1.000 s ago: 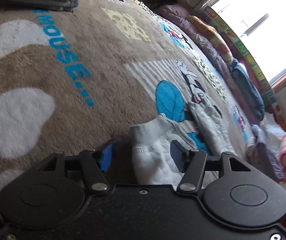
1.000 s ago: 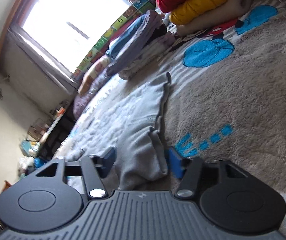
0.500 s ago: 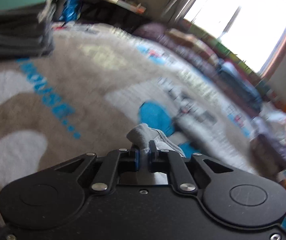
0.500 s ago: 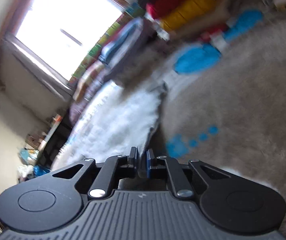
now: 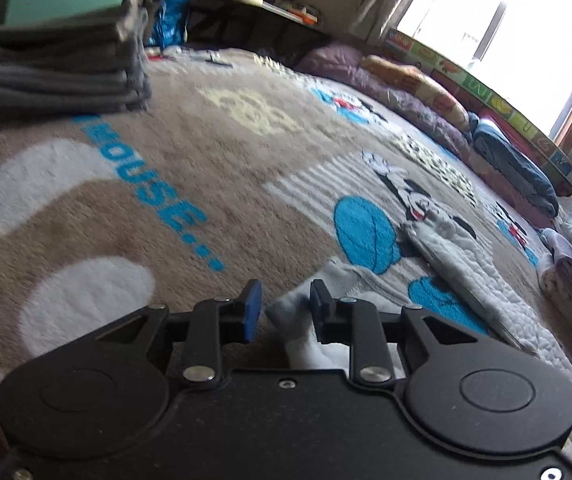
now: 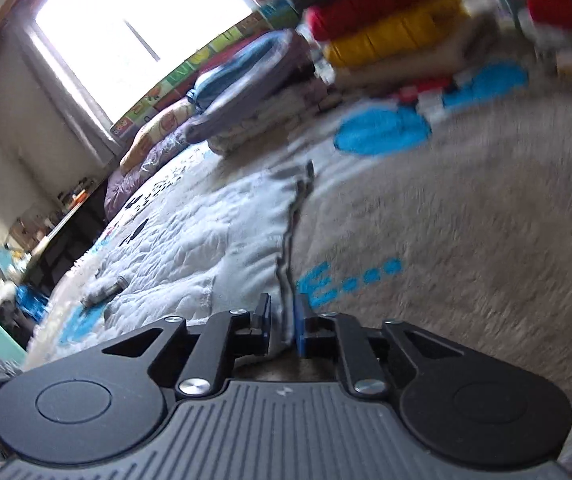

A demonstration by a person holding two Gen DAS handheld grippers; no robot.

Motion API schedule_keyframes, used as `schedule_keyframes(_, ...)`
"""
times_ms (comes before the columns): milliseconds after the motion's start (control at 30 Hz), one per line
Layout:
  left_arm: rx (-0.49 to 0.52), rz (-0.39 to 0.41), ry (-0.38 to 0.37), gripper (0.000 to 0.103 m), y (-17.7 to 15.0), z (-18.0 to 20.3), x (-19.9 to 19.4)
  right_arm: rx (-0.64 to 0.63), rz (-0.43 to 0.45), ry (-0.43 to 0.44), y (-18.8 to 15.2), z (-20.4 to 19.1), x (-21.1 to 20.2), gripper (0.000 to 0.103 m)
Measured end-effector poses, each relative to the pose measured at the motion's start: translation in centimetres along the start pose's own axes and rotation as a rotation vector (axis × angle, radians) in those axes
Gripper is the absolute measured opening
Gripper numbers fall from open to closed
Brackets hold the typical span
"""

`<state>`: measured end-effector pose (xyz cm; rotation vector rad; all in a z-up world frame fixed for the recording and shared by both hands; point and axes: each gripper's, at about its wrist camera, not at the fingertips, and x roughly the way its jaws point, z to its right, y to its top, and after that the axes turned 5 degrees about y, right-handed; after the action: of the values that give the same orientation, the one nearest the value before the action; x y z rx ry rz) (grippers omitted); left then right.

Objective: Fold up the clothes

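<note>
— Both tools are opening. The left tool has a pale cuff of the grey garment between its pads, seemingly loose. The right tool is barely apart, with the garment's edge running into the gap; I can't tell if it's pinched.

— Where's the garment lying?

— Spread on the bed's blanket, lower right in the left view, centre in the right.

— Then, I'd say, they should re-clamp both ends squarely, lift together, and keep the cloth taut so the fold lands flat.
</note>
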<state>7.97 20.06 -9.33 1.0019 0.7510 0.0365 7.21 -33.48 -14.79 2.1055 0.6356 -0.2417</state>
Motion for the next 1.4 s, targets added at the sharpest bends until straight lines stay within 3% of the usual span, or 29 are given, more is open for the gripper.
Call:
schedule_keyframes(167,0.149,0.043,-0.104,0.023,-1.2,3.5,-1.5,-0.306,0.030,0.053,-0.5,-4.1,-0.6,0.018)
schedule_keyframes(267,0.254,-0.029,-0.146,0.027,-2.6,5.9,0.2,-0.463,-0.042,0.066,-2.1,-6.6,0.9,0.016)
schedule_keyframes(367,0.291,-0.105,-0.137,0.033,-2.6,6.6,1.9,-0.436,-0.177,0.015,-3.0,-6.5,3.3,0.019)
schedule_keyframes(400,0.302,-0.131,-0.133,0.032,-2.7,6.8,2.4,-0.411,-0.173,0.023,-2.7,-6.3,3.1,0.018)
schedule_keyframes(500,0.266,-0.087,-0.235,0.032,-1.0,6.5,1.2,-0.396,-0.131,0.052,-2.0,-6.1,1.9,0.019)
schedule_keyframes(633,0.260,-0.074,-0.314,0.032,1.0,7.3,1.0,-0.392,-0.059,0.076,-1.1,-5.9,1.2,0.019)
schedule_keyframes(733,0.291,-0.076,-0.334,0.032,2.2,8.9,1.8,-0.443,-0.045,0.077,-0.3,-6.5,1.9,0.019)
schedule_keyframes(867,0.240,-0.166,-0.360,0.032,4.3,10.6,4.7,-0.495,-0.042,0.067,1.3,-6.6,3.3,0.019)
schedule_keyframes(1100,-0.023,-0.354,-0.345,0.032,6.1,11.2,12.4,-0.525,-0.098,0.057,4.6,-5.1,7.5,0.019)
schedule_keyframes(1233,-0.112,-0.409,-0.255,0.037,6.0,11.3,15.7,-0.551,-0.118,0.066,6.3,-4.3,10.0,0.020)
schedule_keyframes(1300,-0.179,-0.427,-0.257,0.047,5.9,11.0,16.9,-0.550,-0.120,0.079,7.2,-3.8,11.0,0.021)
schedule_keyframes(1400,-0.222,-0.419,-0.252,0.048,5.8,11.1,18.0,-0.515,-0.120,0.112,8.2,-2.9,12.2,0.023)
